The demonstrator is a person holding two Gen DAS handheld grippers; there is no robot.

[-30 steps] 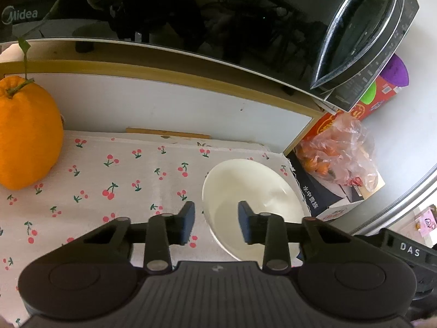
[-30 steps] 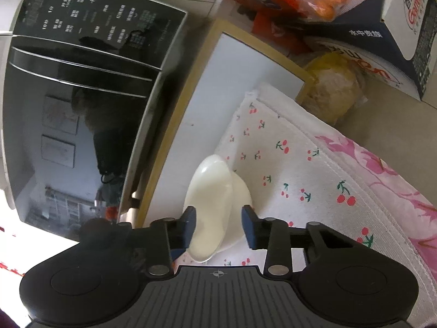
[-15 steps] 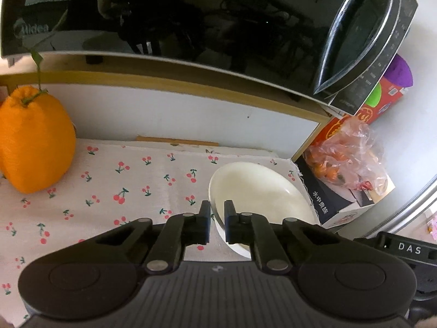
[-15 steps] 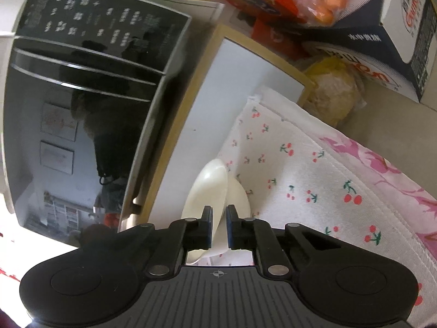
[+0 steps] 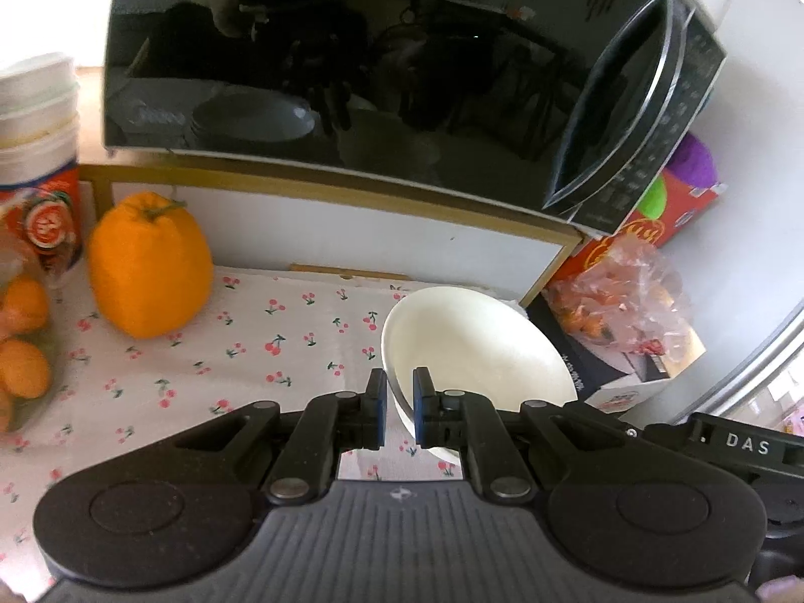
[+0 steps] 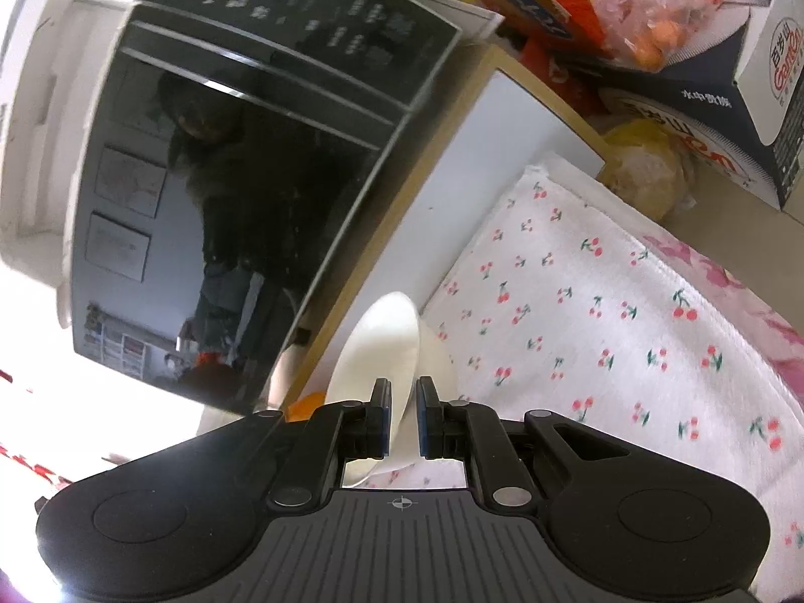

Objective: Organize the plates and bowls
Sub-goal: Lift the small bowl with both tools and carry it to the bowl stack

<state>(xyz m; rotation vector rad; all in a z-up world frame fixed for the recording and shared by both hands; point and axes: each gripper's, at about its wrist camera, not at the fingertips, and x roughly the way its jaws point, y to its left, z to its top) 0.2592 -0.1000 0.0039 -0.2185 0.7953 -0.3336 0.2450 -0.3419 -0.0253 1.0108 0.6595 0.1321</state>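
Both claws, left claw (image 5: 398,404) and right claw (image 6: 402,414), pinched the white round bowl (image 5: 472,346) by its rim beside the black microwave (image 5: 352,70); it could slip and crack.

Home kitchen: microwave (image 5: 352,75), fruit (image 5: 149,264)

Both hand-held grippers (image 5: 398,404) (image 6: 401,409) clamped on rims.

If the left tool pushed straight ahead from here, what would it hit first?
The left tool is shut on the rim of the white bowl, so the bowl goes with it. Beyond the bowl, the white shelf panel under the microwave probably comes first; depth is unclear.
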